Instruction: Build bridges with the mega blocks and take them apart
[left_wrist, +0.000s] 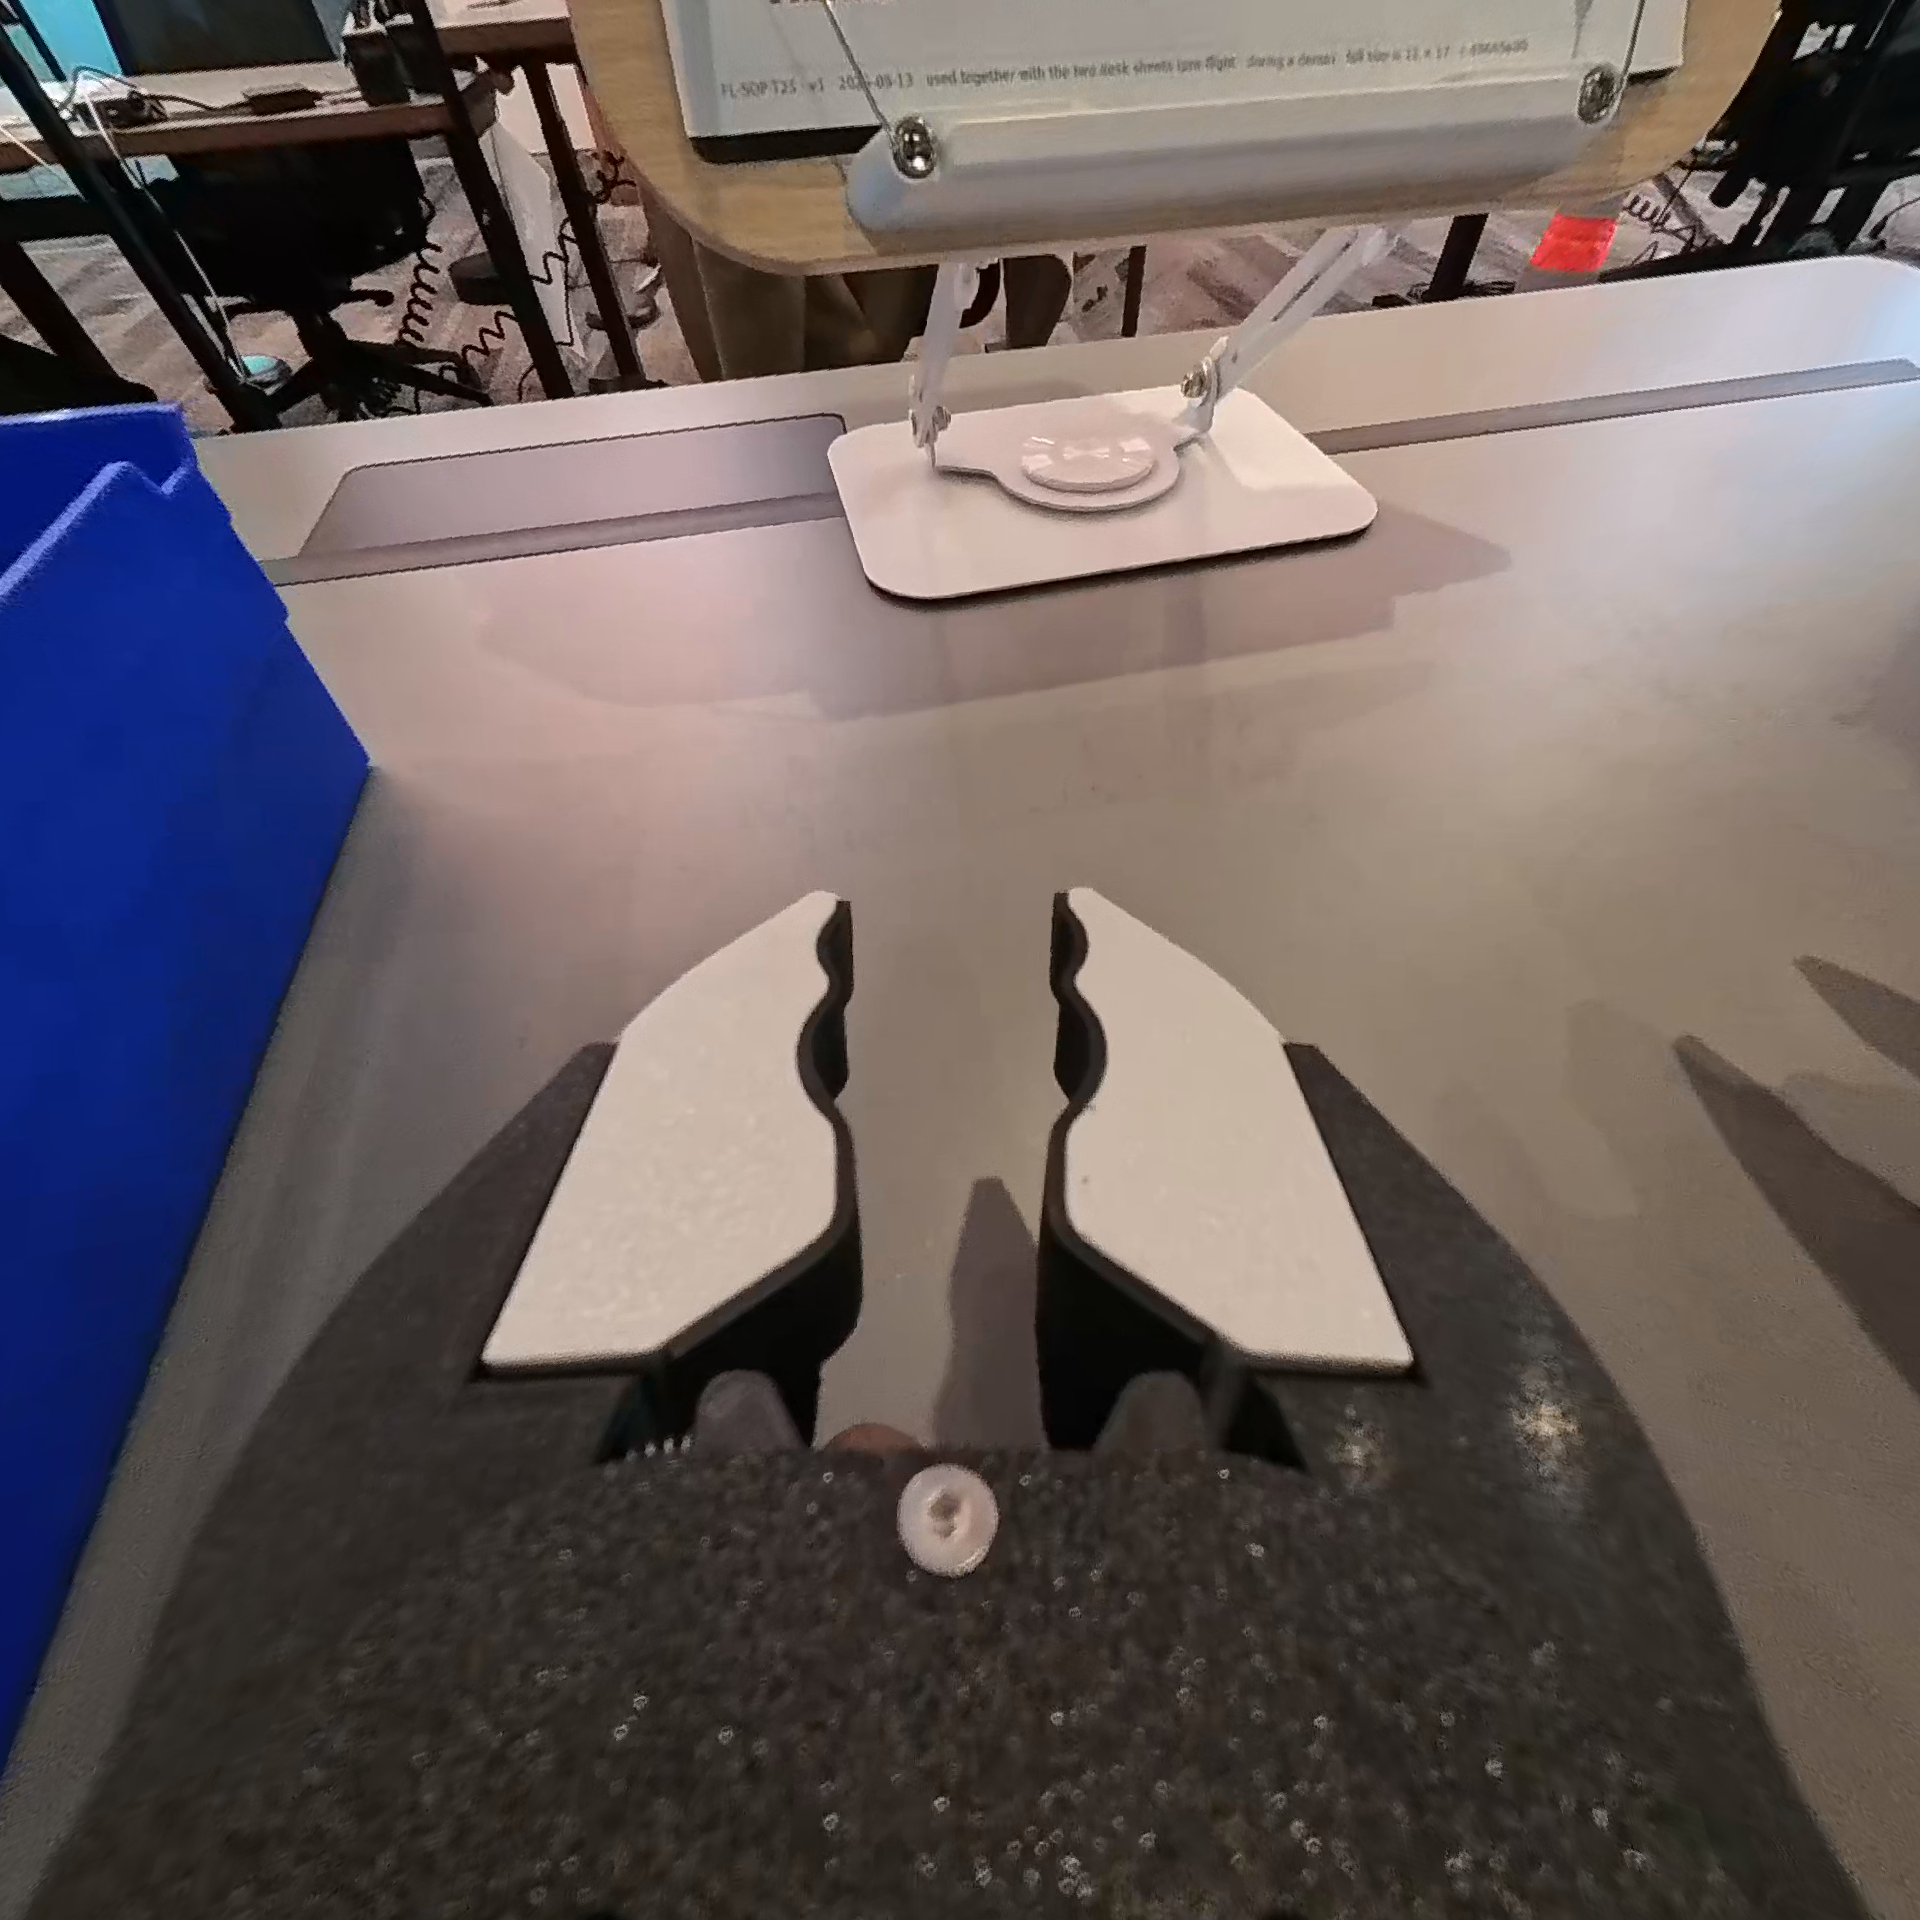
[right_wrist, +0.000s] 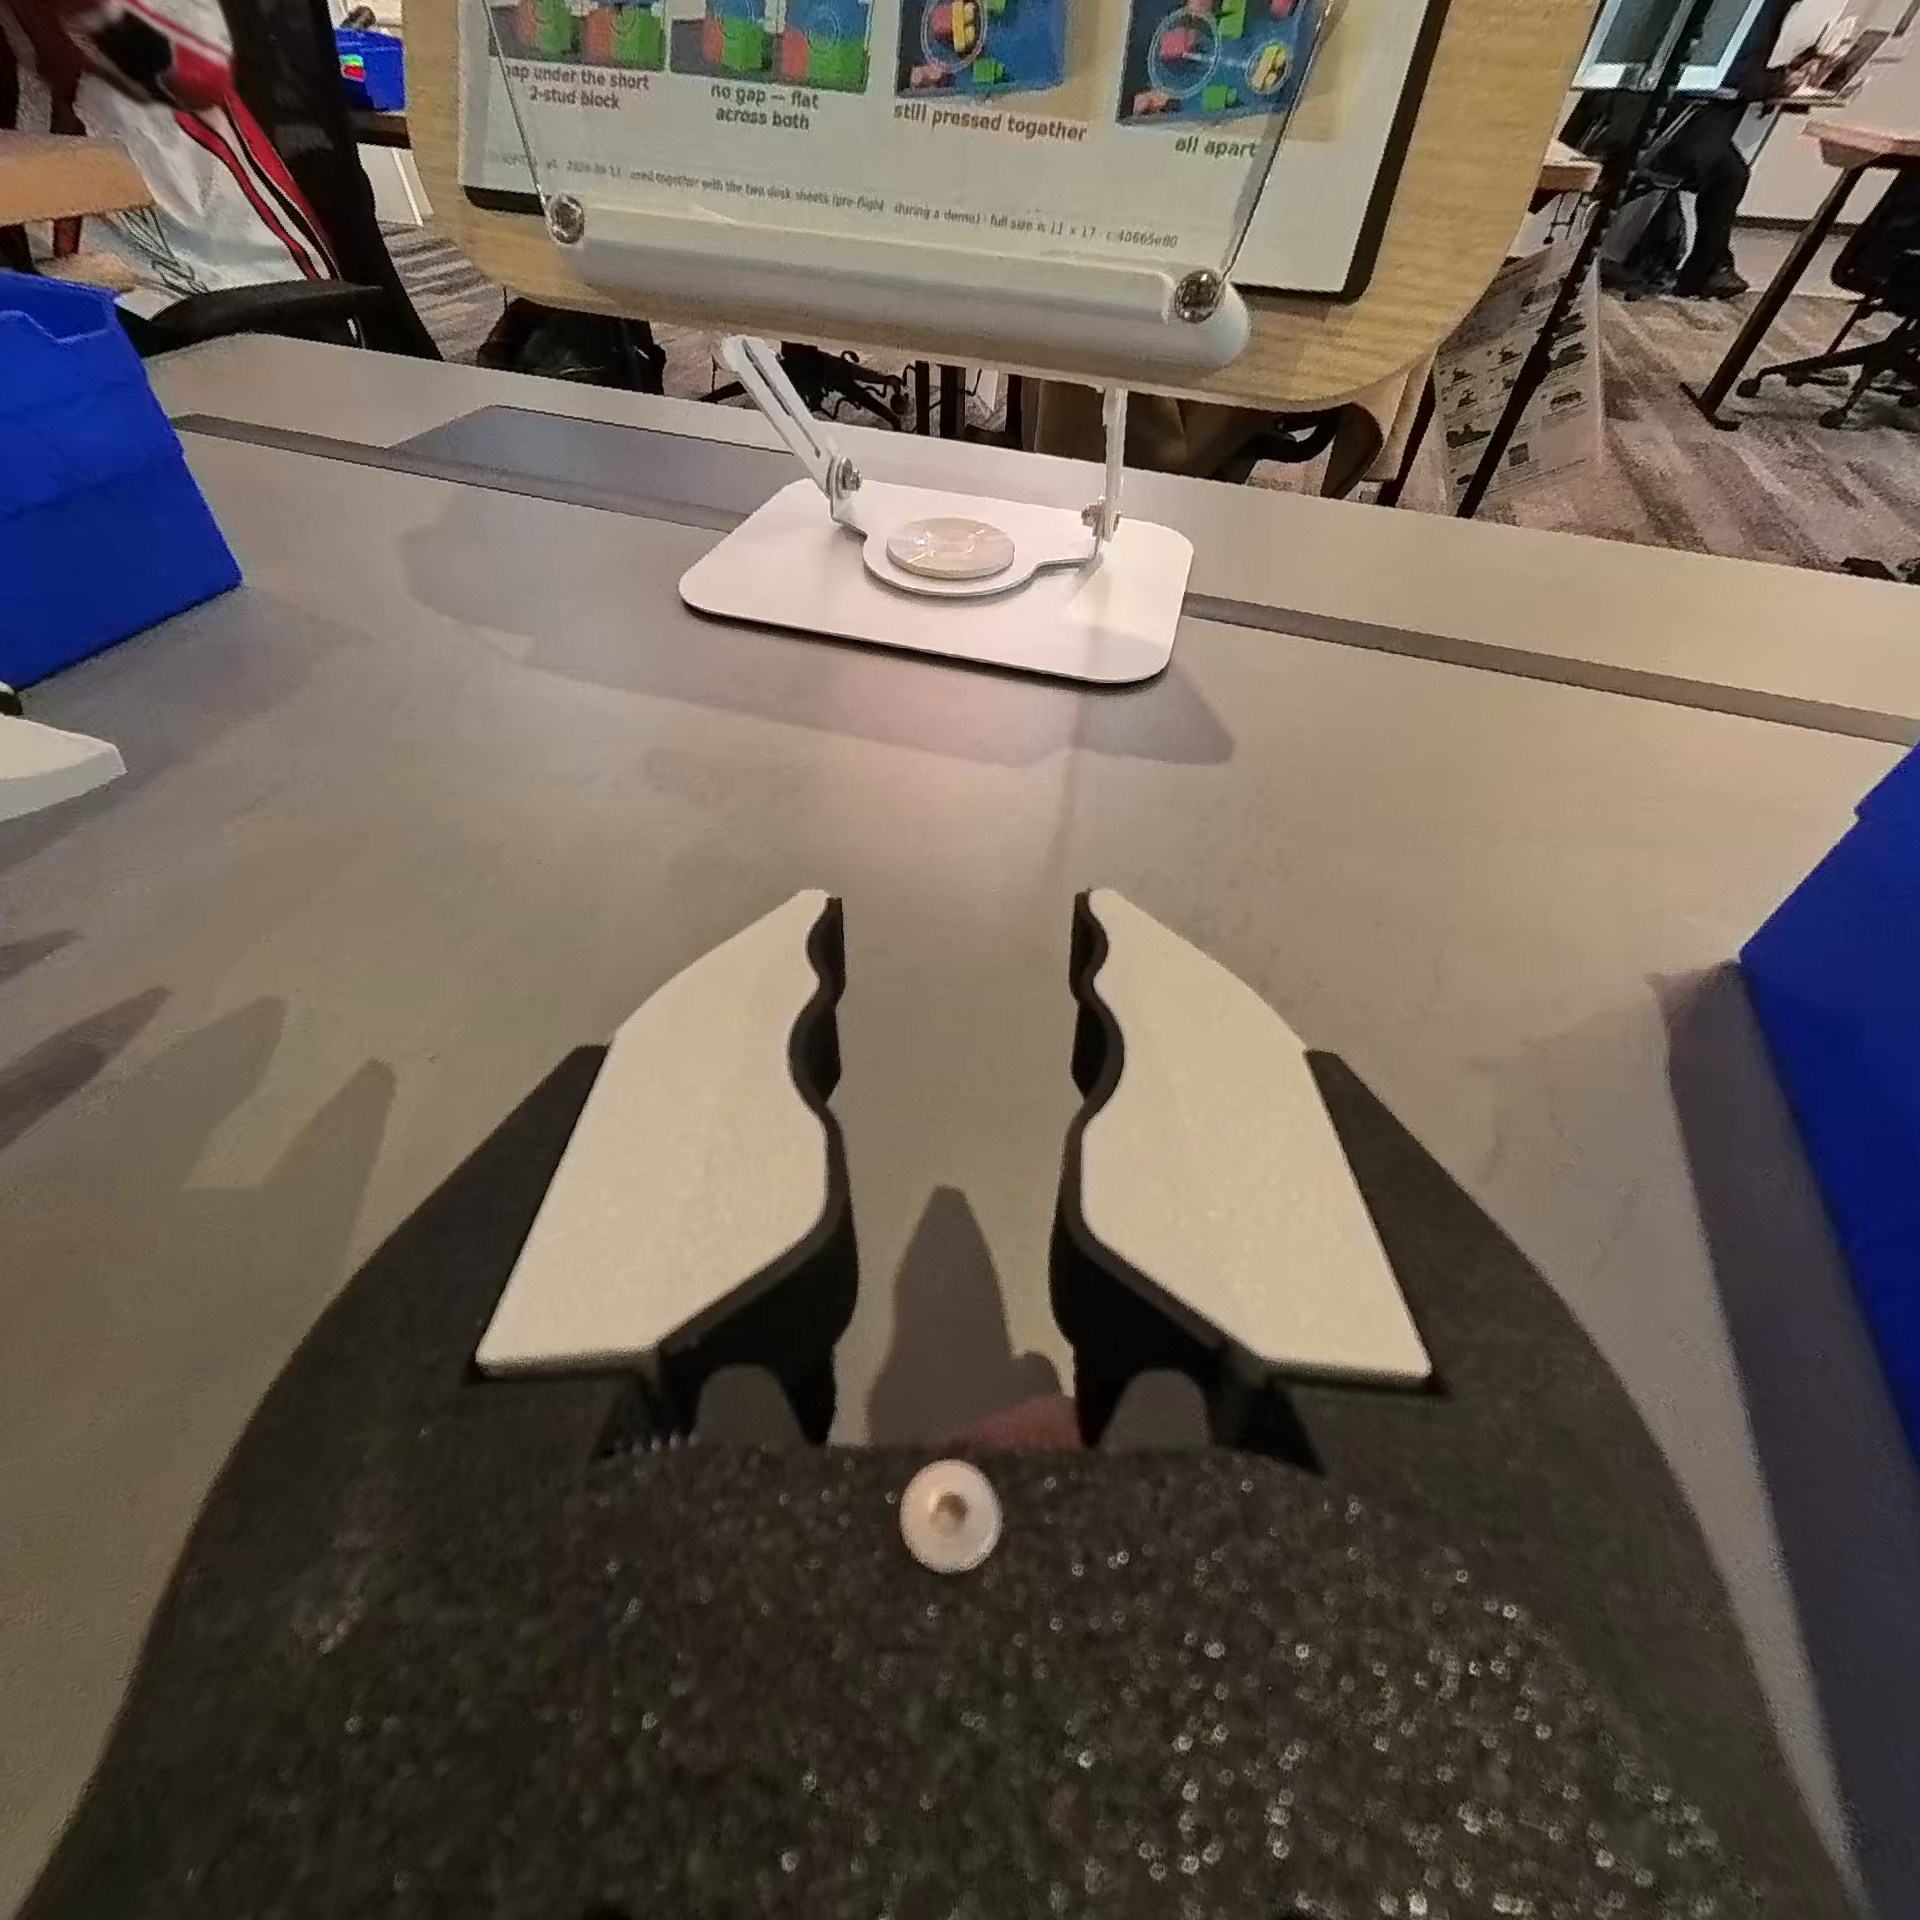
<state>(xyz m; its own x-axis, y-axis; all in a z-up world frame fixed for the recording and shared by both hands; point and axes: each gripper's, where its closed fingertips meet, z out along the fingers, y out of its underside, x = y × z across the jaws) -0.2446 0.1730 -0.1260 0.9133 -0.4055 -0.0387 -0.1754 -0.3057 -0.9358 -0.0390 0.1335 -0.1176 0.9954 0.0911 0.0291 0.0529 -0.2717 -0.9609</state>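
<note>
Both tongs hover low over the grey desk (left_wrist: 1143, 790), and neither holds anything. The left tongs (left_wrist: 951, 914) stand with a moderate gap, jaws apart and empty, only bare desk showing between the pale fingers (left_wrist: 717, 1122). The right tongs (right_wrist: 956, 914) match them: parted a little wider, nothing between.

And the mega blocks? None in sight in either view. A blue bin (left_wrist: 135, 831) sits hard by on the left side of the left view, its inside hidden from this angle; my guess is the blocks lie in there. Another blue bin (right_wrist: 1849, 1039) edges in at the right of the right view, contents likewise unseen. A third blue shape (right_wrist: 94, 488) sits far left in that view, probably the same left bin.

Straight ahead stands the white stand base (right_wrist: 935, 592) carrying an instruction board (right_wrist: 935, 135) on thin arms.

Risks from here: reaching blind into a bin, the tongs may clip the bin wall and shove the bin across the smooth desk. The gap looks narrow for a chunky block, so a grab without widening first could knock a block away. Swinging forward could strike the stand.
</note>
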